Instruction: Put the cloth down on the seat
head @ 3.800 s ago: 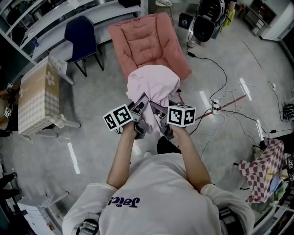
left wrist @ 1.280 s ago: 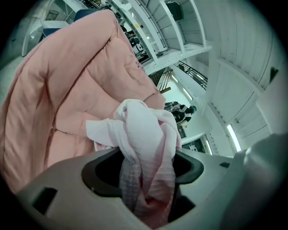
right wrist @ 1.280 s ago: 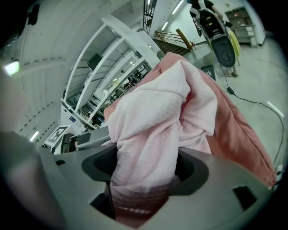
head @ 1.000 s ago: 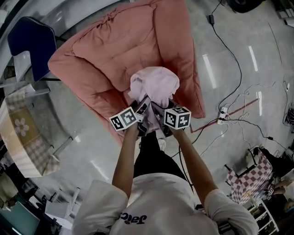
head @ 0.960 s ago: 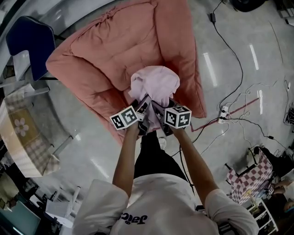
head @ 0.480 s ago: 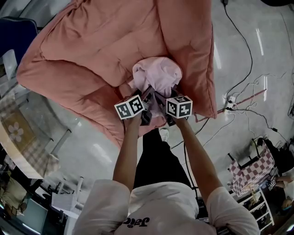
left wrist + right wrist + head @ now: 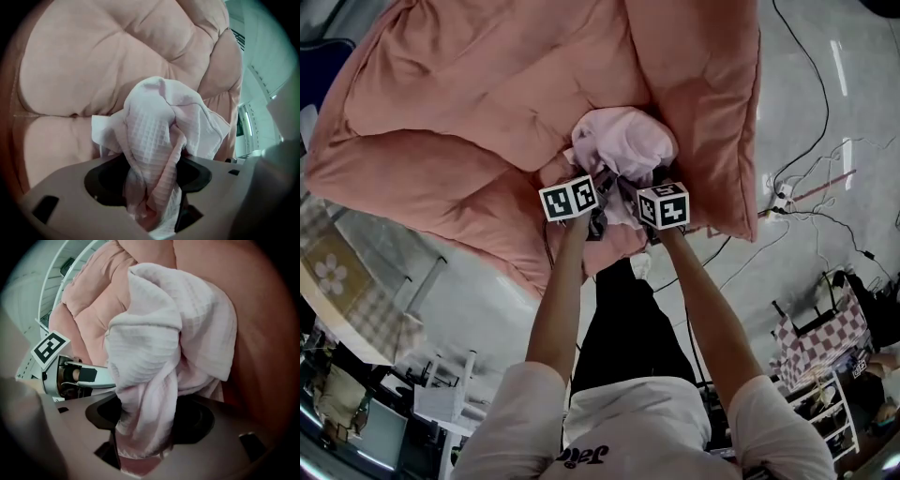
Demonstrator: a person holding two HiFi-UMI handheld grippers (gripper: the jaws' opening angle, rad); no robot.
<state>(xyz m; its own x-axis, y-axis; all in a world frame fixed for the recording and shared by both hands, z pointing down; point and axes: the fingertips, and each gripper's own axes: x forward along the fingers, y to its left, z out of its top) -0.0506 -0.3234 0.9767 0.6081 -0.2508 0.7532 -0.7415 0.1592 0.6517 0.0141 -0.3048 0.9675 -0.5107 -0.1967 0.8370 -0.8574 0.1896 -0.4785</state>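
Note:
A crumpled pale pink waffle cloth [image 7: 623,141] hangs bunched over the salmon cushioned seat [image 7: 487,103] of an armchair, low near its front right part. My left gripper [image 7: 602,184] and right gripper [image 7: 631,189] stand side by side just behind it, both shut on the cloth's lower folds. In the left gripper view the cloth [image 7: 154,122] rises out of the left gripper [image 7: 150,187] in front of the tufted cushion [image 7: 79,70]. From the right gripper [image 7: 147,427] the cloth [image 7: 173,329] billows up likewise, with the left gripper [image 7: 70,373] beside it. I cannot tell if the cloth touches the seat.
The chair's padded right arm [image 7: 712,103] runs close beside the cloth. Cables [image 7: 811,122] and a power strip [image 7: 783,199] lie on the grey floor to the right. A checked-cloth table [image 7: 337,281] stands at the left, a white stool [image 7: 450,398] below it.
The person has stepped up to the chair, and both grippers have carried the cloth forward and down over the seat. Both still hold the cloth.

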